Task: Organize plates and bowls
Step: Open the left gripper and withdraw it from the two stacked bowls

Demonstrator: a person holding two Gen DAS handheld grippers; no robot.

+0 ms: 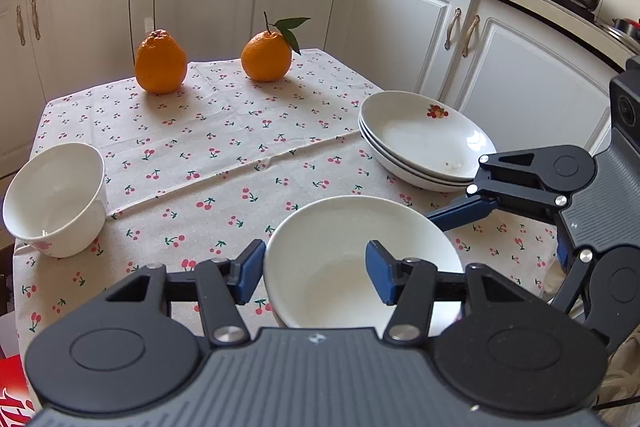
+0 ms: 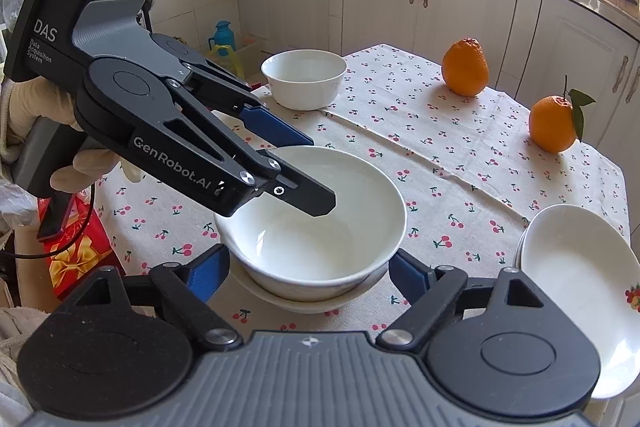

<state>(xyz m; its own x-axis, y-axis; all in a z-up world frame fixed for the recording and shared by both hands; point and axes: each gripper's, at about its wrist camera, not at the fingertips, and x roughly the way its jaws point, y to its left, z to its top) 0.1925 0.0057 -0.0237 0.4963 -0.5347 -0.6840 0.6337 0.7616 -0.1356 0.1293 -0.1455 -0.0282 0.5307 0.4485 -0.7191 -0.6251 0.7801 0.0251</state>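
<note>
A white bowl (image 1: pixel 328 291) (image 2: pixel 320 239) sits nested on a second white dish (image 2: pixel 304 301) near the table's front edge. My left gripper (image 1: pixel 316 267) (image 2: pixel 320 171) straddles its rim, one pad inside and one outside, with a gap wider than the wall, so it is open. My right gripper (image 2: pixel 310 271) is open, with a blue pad on each side of the bowl and neither pressing on it. One of its fingers (image 1: pixel 460 213) shows in the left wrist view. Another white bowl (image 1: pixel 56 199) (image 2: pixel 304 79) stands alone at the table's side. Shallow plates (image 1: pixel 424 139) (image 2: pixel 576 267) are stacked opposite.
Two oranges (image 1: pixel 160 63) (image 1: pixel 266 57) stand at the far end of the cherry-print tablecloth (image 1: pixel 220 167). White kitchen cabinets (image 1: pixel 400 27) surround the table. A gloved hand (image 2: pixel 24 107) holds the left gripper. A red box (image 2: pixel 80 247) sits below the table edge.
</note>
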